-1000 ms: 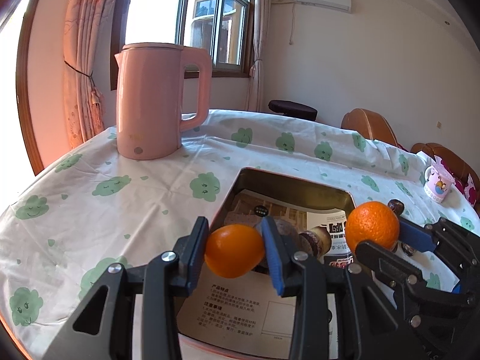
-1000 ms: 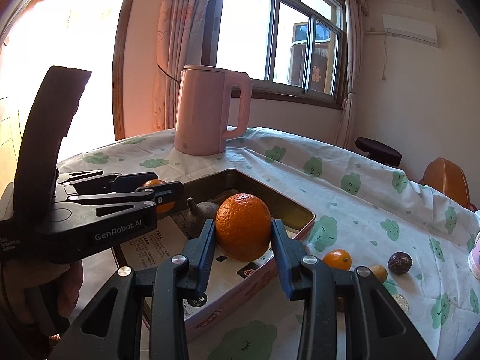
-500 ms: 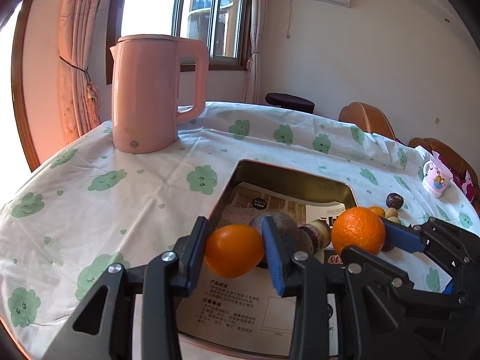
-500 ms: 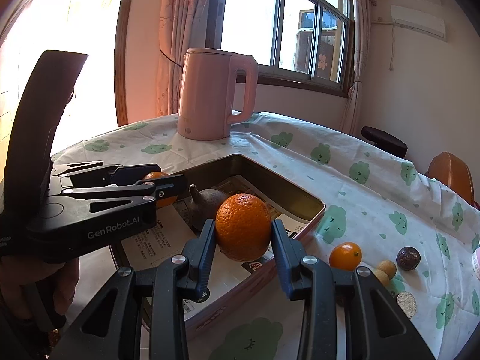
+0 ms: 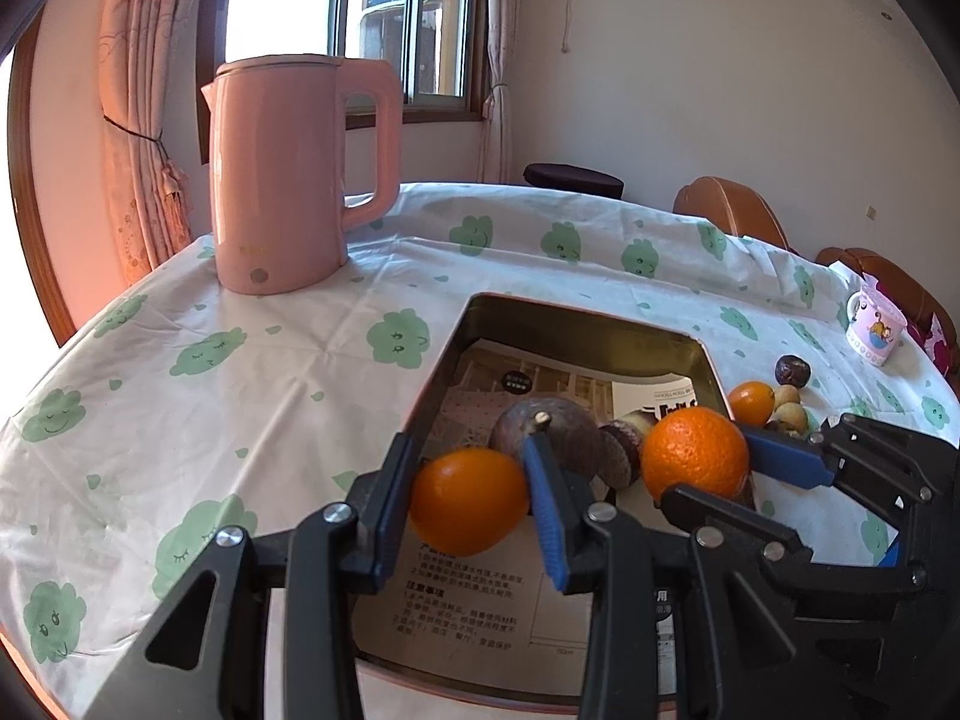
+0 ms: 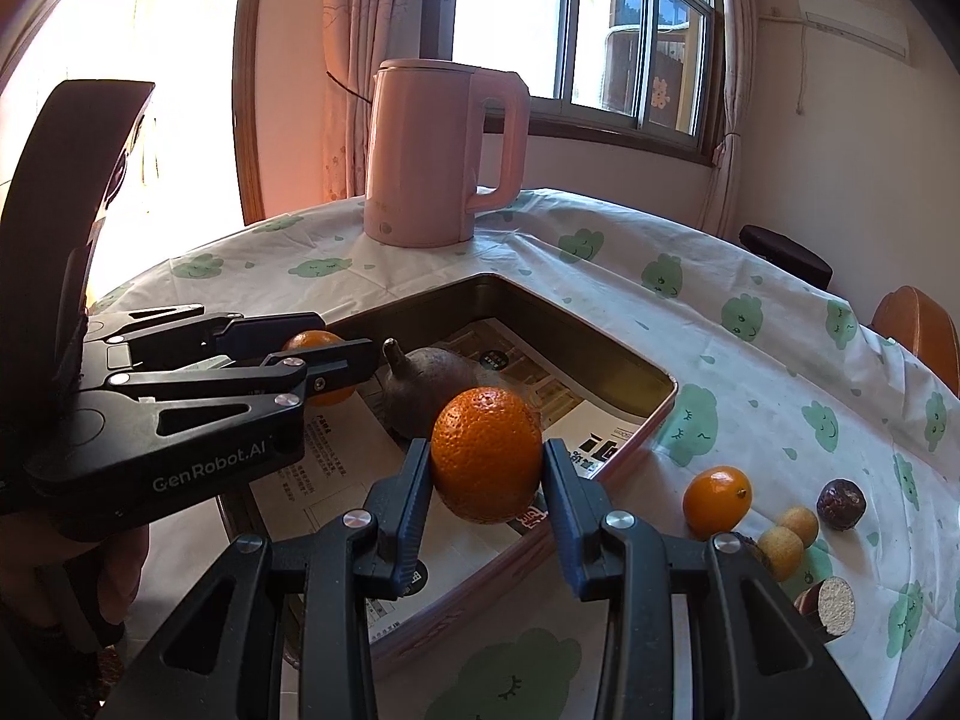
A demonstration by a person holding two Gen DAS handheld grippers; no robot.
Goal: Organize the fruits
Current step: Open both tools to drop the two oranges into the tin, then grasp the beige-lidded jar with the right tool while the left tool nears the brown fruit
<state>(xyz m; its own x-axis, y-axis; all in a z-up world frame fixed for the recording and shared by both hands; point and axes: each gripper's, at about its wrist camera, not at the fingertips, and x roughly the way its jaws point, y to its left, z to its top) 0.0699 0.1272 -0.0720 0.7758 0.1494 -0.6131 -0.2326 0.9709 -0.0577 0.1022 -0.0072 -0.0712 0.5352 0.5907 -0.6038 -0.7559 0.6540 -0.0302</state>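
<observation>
Left wrist view: the left gripper point(image 5: 471, 501) is pinching a smooth orange point(image 5: 468, 501) between its blue pads, jaws closed down to the fruit's width, and it is holding it over the near part of the tin point(image 5: 576, 321). To its right the right gripper point(image 5: 720, 480) is clamping a bigger, rougher orange point(image 5: 695, 461) the same way, above the tin's right side.

Over the last second neither grip has changed: both jaws are keeping the same narrow gap and both fruits are sitting just as they did. What is changing is the framing. The kettle point(image 5: 288, 174) and the tin's far wall are sliding lower in the picture than a second ago, so both grippers seem to be tipping slightly while barely shifting place.

Right wrist view: the rough orange point(image 6: 486, 456) is hanging over the paper lining point(image 6: 360, 480), just in front of a dark brown stemmed fruit point(image 6: 432, 390) already lying in the tin. The left gripper point(image 6: 327, 363) is reaching in from the left with its orange point(image 6: 318, 366) half hidden.

Outside the tin, on the cloth point(image 6: 780, 372), a small orange point(image 6: 717, 498), two pale round fruits point(image 6: 789, 540), a dark wrinkled one point(image 6: 841, 504) and a cut piece point(image 6: 831, 600) are waiting.

My reading: both oranges are poised for release into the tin, with more fruit to fetch afterwards.
</observation>
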